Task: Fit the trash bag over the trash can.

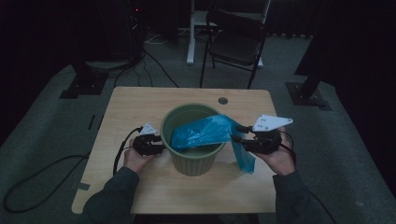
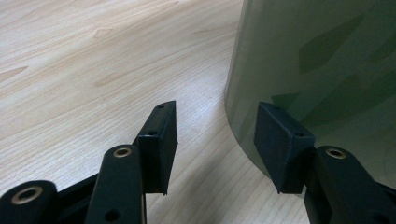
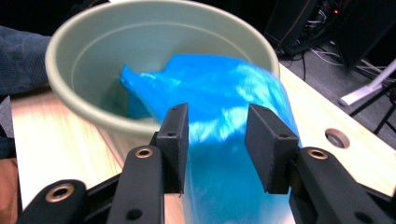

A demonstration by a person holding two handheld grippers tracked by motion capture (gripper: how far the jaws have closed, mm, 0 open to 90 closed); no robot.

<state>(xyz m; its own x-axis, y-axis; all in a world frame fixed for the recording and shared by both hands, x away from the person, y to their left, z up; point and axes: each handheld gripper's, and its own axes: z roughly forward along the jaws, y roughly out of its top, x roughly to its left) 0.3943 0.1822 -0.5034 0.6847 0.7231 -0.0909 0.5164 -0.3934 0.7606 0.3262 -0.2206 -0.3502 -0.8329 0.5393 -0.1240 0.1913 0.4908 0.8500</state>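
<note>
A green bin on a wooden table, with a blue bag draped over its rim.

The table (image 1: 140,105) carries the bin (image 1: 192,161) near its middle; the bag (image 1: 205,130) lies partly inside and hangs over the rim down the outer wall (on the person's right). The right gripper (image 1: 237,132) sits at that hanging part, jaws spread with the plastic between them, not pinching. The left gripper (image 1: 162,143) rests against the bin's wall, jaws spread, holding nothing.
</note>
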